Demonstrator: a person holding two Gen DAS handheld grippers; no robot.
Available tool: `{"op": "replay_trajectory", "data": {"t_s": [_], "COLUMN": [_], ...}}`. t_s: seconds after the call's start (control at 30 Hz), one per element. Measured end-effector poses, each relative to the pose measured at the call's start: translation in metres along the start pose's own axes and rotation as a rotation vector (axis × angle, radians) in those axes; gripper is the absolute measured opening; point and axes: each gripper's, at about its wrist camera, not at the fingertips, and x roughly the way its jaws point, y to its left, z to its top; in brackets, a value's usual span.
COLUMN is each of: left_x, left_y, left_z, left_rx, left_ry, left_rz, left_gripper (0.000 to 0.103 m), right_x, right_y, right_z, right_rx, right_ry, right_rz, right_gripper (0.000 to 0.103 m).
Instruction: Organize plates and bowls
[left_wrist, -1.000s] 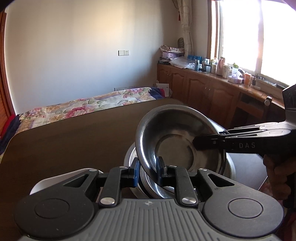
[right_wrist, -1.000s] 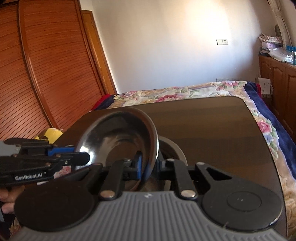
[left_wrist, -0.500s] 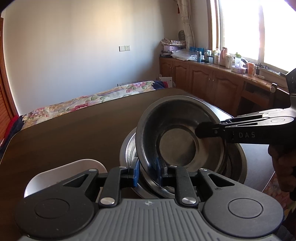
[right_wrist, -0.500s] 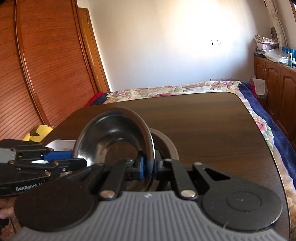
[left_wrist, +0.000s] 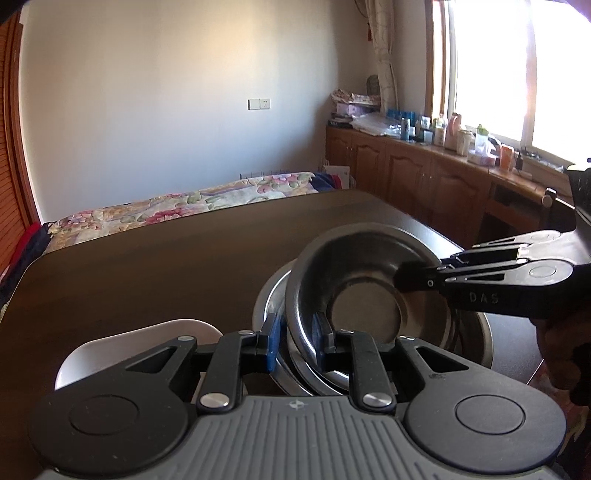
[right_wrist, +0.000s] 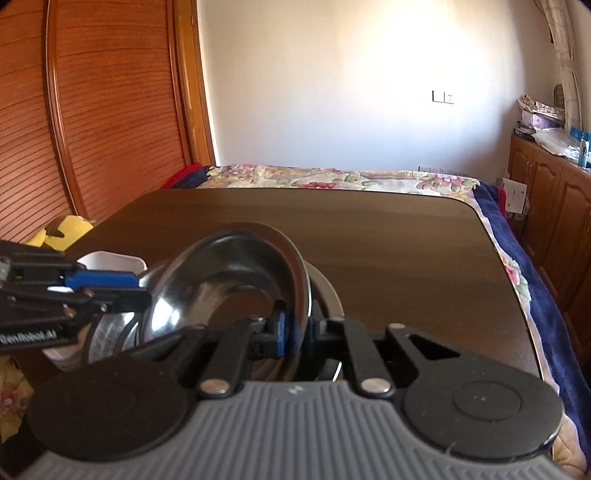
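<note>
The near rim of a tilted steel bowl (left_wrist: 364, 291) is pinched between the almost closed pads of the left gripper (left_wrist: 295, 341), while its far rim is clamped likewise by the right gripper (right_wrist: 293, 332), presumably so that it can be steadied from both sides and nested. It is held just above a larger steel bowl (left_wrist: 476, 332), beside a white dish (left_wrist: 92, 354). All of this is set on a dark wooden table (left_wrist: 147, 266), with a floral bedspread (left_wrist: 177, 208) behind, a cabinet (left_wrist: 424, 177) under a bright window, and slatted wooden doors.
</note>
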Motion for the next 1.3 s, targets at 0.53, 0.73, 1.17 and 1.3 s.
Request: {"op": "replay_trajectory", "data": {"t_s": [0.53, 0.73, 1.17, 1.3], "left_x": [-0.013, -0.016, -0.01, -0.006], "left_y": [0.007, 0.004, 0.002, 0.002], "left_z": [-0.012, -0.019, -0.029, -0.029], "left_rx": [-0.07, -0.07, -0.07, -0.078], "left_ry": [-0.064, -0.11, -0.134, -0.12], "left_rz": [0.026, 0.059, 0.079, 0.071], "left_gripper": [0.027, 0.061, 0.084, 0.077], "right_x": [-0.012, -0.023, -0.02, -0.012], "right_y": [-0.008, -0.006, -0.008, -0.008], "right_z": [-0.005, -0.016, -0.033, -0.034], "right_rx": [0.083, 0.108, 0.125, 0.12], "right_ry": [-0.112, -0.195, -0.253, -0.235], "right_rz": [0.001, -0.041, -0.092, -0.077], "right_gripper": [0.013, 0.013, 0.055, 0.058]}}
